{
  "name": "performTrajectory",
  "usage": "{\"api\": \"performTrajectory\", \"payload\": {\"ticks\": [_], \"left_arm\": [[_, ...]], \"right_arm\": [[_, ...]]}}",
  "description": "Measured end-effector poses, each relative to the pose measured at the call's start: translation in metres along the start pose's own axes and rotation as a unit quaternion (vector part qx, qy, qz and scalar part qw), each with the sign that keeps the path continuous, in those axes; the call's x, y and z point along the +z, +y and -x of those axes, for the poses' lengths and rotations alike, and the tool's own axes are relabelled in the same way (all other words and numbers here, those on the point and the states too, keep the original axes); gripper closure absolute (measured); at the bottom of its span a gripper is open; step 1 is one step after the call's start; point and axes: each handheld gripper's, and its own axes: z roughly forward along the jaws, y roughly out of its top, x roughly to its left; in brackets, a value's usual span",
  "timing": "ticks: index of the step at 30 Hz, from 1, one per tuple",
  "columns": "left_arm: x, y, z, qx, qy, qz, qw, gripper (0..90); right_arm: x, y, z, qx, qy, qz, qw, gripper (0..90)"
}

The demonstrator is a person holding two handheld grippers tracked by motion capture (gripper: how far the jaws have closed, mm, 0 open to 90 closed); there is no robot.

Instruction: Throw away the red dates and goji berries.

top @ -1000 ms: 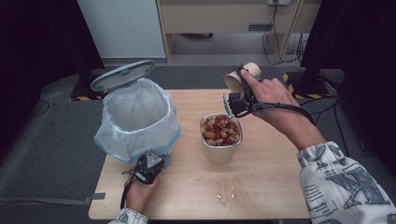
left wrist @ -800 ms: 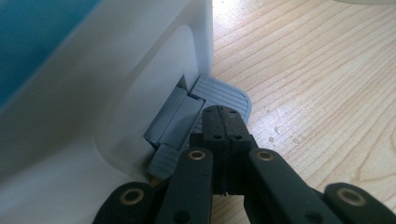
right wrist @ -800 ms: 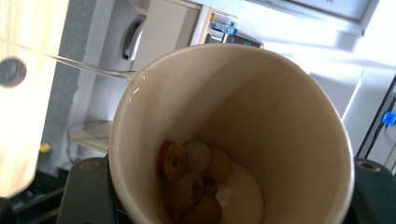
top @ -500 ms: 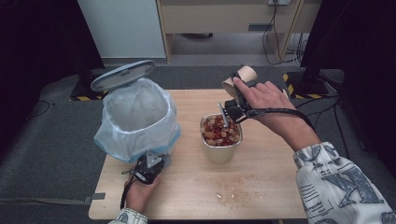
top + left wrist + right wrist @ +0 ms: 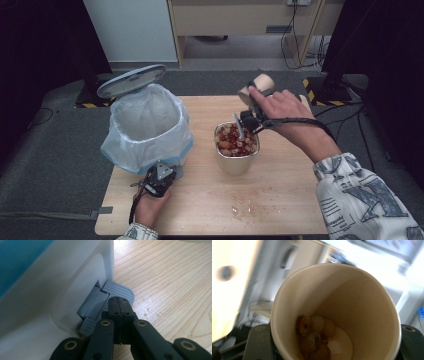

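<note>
The right tool (image 5: pixel 248 107) held a paper cup (image 5: pixel 257 85) between its jaws, tipped on its side just above the far rim of a metal pot (image 5: pixel 236 160) full of red and pale cereal rings (image 5: pixel 237 142). A few rings (image 5: pixel 314 337) lay inside the cup (image 5: pixel 337 312). The left tool (image 5: pixel 161 176), jaws pressed together with nothing between them (image 5: pixel 119 305), rested its tips on the grey pedal (image 5: pixel 117 291) of the lined bin (image 5: pixel 145 127) just ahead of it. Crumbs (image 5: pixel 245 207) lay on the bench (image 5: pixel 280 210) between the two tools.

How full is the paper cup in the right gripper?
Nearly empty: the paper cup holds a few cereal pieces at its bottom, walls otherwise bare.
</note>
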Motion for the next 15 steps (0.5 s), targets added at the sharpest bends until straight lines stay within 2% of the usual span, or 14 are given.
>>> {"api": "performTrajectory", "payload": {"ticks": [1,2,3,5,6,8,12,15], "left_arm": [[0.0,0.0,0.0,0.0,0.0,0.0,1.0,89.3],[0.0,0.0,0.0,0.0,0.0,0.0,1.0,89.2],[0.0,0.0,0.0,0.0,0.0,0.0,1.0,89.2],[0.0,0.0,0.0,-0.001,-0.001,0.001,1.0,89.2],[0.0,0.0,0.0,0.0,-0.001,0.001,1.0,89.3],[0.0,0.0,0.0,-0.001,-0.001,0.001,1.0,89.3],[0.0,0.0,0.0,0.0,0.001,0.0,1.0,89.3],[0.0,0.0,0.0,0.0,0.0,0.0,1.0,89.2]], "right_arm": [[0.001,0.007,-0.01,-0.032,0.014,0.003,0.9994,34.4],[0.003,0.011,-0.016,-0.044,0.022,0.008,0.9987,34.3],[0.005,0.012,-0.019,-0.024,0.03,0.009,0.9992,34.3],[0.007,0.01,-0.017,0.007,0.026,0.007,0.9996,34.3],[0.007,0.008,-0.016,0.014,0.023,0.008,0.9996,34.3],[0.006,0.006,-0.014,-0.001,0.02,0.006,0.9998,34.3],[0.004,0.003,-0.01,0.007,0.016,0.003,0.9998,34.3],[0.003,0.002,-0.007,0.002,0.013,0.003,0.9999,34.3]]}}
